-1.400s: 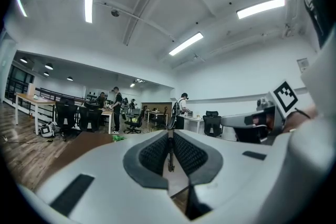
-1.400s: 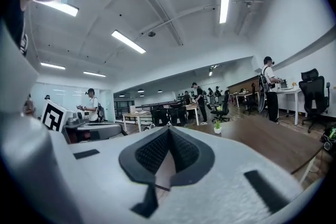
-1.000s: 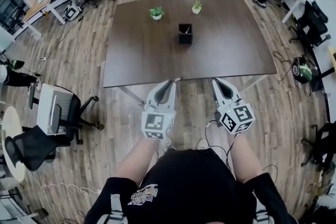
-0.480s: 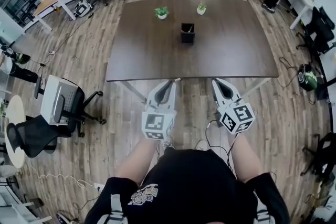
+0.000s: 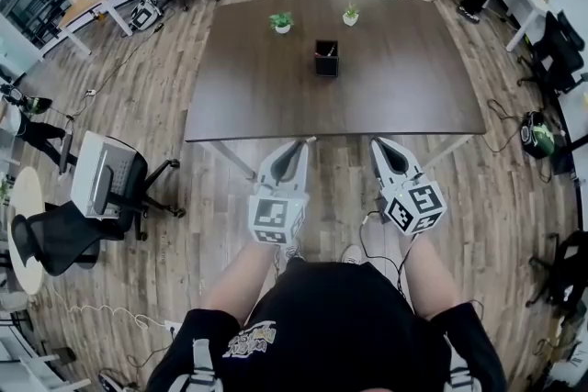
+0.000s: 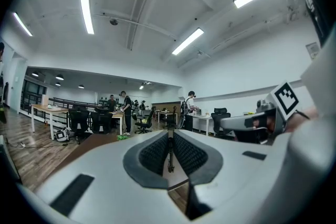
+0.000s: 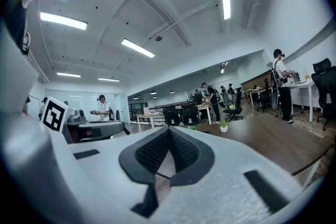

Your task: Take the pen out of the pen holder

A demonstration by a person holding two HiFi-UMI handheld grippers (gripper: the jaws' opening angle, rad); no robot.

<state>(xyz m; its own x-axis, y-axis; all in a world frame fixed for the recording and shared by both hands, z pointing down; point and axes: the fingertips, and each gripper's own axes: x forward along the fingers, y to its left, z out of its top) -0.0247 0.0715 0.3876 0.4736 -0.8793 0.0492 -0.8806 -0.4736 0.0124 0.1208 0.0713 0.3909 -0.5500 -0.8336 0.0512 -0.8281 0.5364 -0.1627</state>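
Observation:
The black pen holder (image 5: 325, 58) stands upright near the middle of the dark brown table (image 5: 257, 96); what it holds is too small to tell. In the head view both grippers hover over the wooden floor just short of the table's near edge, pointing level toward the table. My left gripper (image 5: 299, 143) (image 6: 170, 132) is shut, with only a thin slit between its pads and nothing held. My right gripper (image 5: 378, 143) (image 7: 169, 130) is shut and empty too. Each gripper view shows the other gripper beside it.
Two small potted plants (image 5: 281, 21) (image 5: 350, 14) stand on the table's far side; one plant (image 7: 224, 126) also shows in the right gripper view. Office chairs (image 5: 101, 188) stand at my left, cables lie on the floor, and people stand at desks far behind.
The room has slid slightly in the head view as the head camera shifted. Both grippers keep the same spots before the table edge and stay shut.

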